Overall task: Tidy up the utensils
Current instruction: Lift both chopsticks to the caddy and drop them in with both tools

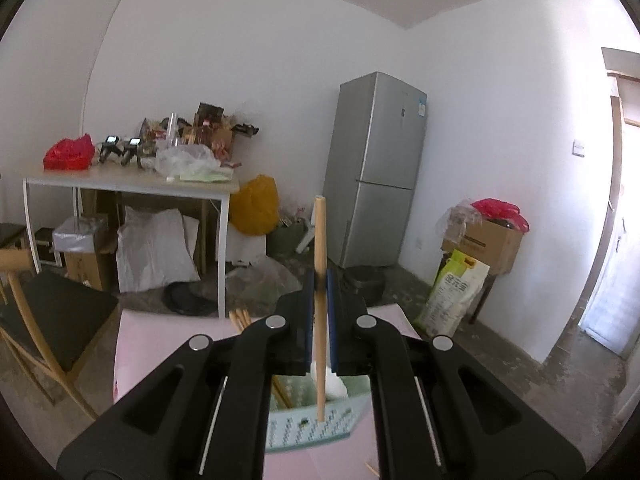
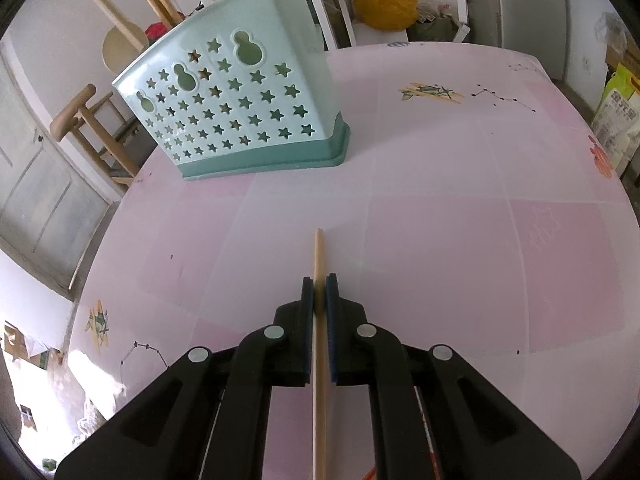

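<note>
My left gripper (image 1: 319,280) is shut on the wooden handle (image 1: 320,240) of a utensil held upright above the mint-green utensil holder (image 1: 312,420); its lower end reaches into the holder. In the right wrist view, that holder (image 2: 240,108), with star cut-outs, stands on the pink table (image 2: 440,208), and a wooden spoon (image 2: 120,46) hangs over its far side. My right gripper (image 2: 319,286) is shut on a wooden chopstick (image 2: 319,252) and holds it low over the table, in front of the holder.
More wooden sticks (image 2: 160,2) stand in the holder. A wooden chair (image 2: 92,136) stands to the left of the table. Beyond the table are a white desk with clutter (image 1: 132,184), a grey fridge (image 1: 376,168), a yellow bag (image 1: 256,204) and boxes (image 1: 484,240).
</note>
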`<state>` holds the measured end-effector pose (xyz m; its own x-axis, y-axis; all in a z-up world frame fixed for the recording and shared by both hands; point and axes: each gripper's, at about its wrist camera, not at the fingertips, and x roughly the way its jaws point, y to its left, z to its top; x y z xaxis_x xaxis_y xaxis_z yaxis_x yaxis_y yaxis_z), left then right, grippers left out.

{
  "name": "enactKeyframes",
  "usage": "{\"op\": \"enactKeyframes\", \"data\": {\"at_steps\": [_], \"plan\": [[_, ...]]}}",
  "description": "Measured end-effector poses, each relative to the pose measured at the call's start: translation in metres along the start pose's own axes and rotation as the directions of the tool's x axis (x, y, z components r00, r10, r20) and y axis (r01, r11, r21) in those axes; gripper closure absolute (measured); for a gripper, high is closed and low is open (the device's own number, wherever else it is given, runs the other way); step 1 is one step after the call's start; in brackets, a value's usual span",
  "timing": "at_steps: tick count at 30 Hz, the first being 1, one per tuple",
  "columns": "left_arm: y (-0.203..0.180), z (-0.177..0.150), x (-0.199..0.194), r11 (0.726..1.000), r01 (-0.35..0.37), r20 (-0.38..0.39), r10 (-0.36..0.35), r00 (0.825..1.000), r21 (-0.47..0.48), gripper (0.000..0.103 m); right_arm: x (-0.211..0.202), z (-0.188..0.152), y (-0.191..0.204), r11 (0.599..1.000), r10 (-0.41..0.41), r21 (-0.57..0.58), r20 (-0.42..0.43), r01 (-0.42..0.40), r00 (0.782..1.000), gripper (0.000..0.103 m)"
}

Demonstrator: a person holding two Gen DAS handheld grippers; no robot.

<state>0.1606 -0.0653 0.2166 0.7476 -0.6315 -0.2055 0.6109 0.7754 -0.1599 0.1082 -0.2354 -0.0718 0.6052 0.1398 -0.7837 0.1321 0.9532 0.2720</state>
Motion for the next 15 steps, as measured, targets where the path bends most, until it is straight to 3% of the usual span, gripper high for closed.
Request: {"op": "enactKeyframes", "data": {"at_steps": [7, 15], "plan": [[0.005, -0.005, 0.031, 0.999, -0.043, 0.000, 0.043, 0.999, 0.001, 0.098, 0.001, 0.001, -0.001, 1.000, 0.007, 0.005, 0.000, -0.007, 1.000, 0.097], [0.008, -0.053, 0.061, 0.998, -0.064, -0.062, 0.065, 0.996, 0.020, 0.098, -0.001, 0.001, -0.004, 1.000, 0.014, 0.027, -0.003, -0.014, 1.000, 0.097]]}}
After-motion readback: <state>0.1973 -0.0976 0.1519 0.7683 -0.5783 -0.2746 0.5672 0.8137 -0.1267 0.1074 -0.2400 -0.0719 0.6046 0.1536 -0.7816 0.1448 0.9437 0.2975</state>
